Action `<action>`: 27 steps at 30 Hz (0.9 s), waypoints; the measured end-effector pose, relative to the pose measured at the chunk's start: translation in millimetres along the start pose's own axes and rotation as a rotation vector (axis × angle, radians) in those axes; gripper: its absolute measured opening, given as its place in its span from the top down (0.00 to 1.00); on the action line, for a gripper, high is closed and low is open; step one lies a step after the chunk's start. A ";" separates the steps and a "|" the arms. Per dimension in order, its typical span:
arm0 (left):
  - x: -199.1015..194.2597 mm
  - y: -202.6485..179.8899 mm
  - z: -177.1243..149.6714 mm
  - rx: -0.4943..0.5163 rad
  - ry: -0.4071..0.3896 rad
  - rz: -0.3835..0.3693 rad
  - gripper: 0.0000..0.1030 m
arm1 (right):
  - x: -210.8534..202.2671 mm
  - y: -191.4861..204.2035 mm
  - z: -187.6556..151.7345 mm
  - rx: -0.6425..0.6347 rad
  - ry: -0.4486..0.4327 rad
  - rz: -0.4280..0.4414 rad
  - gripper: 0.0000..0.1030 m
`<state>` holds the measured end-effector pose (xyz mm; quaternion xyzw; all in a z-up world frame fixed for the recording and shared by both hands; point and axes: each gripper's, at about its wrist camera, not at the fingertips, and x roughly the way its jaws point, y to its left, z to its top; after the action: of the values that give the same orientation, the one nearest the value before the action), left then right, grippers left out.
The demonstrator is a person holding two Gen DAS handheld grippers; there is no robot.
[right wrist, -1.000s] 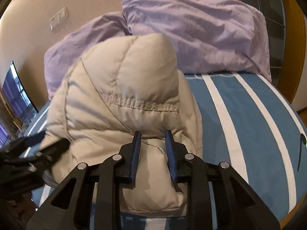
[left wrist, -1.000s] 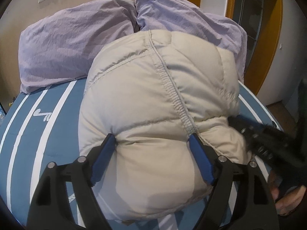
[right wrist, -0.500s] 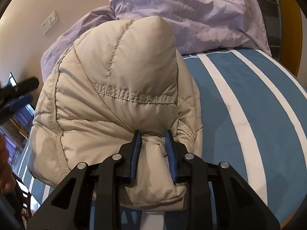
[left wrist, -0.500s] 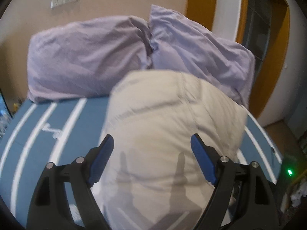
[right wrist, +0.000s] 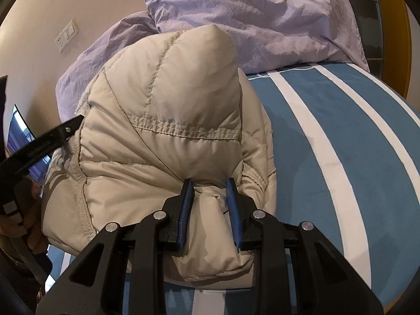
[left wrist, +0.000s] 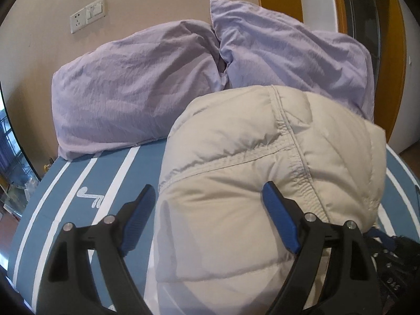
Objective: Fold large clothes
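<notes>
- Left wrist view: left gripper [left wrist: 207, 218] with jaws wide apart and opening. The beige puffer jacket [left wrist: 262, 173], bundled on the blue striped bedspread [left wrist: 78, 183], bulges between and ahead of the fingers; right pad lies against it, left pad just clear. Two lilac pillows [left wrist: 136, 78] beyond the jacket.
- Right wrist view: right gripper [right wrist: 210, 207] clamped on a fold of the jacket's [right wrist: 162, 110] near edge. Left gripper's finger [right wrist: 52, 136] at the jacket's left side. Bedspread [right wrist: 341, 157] bare to the right.
</notes>
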<state>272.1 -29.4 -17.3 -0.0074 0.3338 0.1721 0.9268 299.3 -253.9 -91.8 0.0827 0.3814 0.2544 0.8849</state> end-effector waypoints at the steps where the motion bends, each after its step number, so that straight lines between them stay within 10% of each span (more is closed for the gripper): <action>1: 4.3 0.1 -0.9 -0.002 0.006 0.000 0.18 | -2.0 1.2 1.4 -0.009 -0.005 -0.007 0.72; 7: 18.8 -3.3 -11.6 0.001 0.009 0.002 0.18 | -25.4 17.2 19.5 -0.065 -0.076 -0.044 0.51; 27: 20.3 -4.9 -21.9 -0.007 -0.035 -0.025 0.18 | 3.7 66.5 114.3 -0.132 -0.215 -0.124 0.52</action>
<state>274.7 -30.5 -47.4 -0.0117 0.3168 0.1615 0.9346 357.7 -189.6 8.0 0.0272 0.2714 0.2133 0.9381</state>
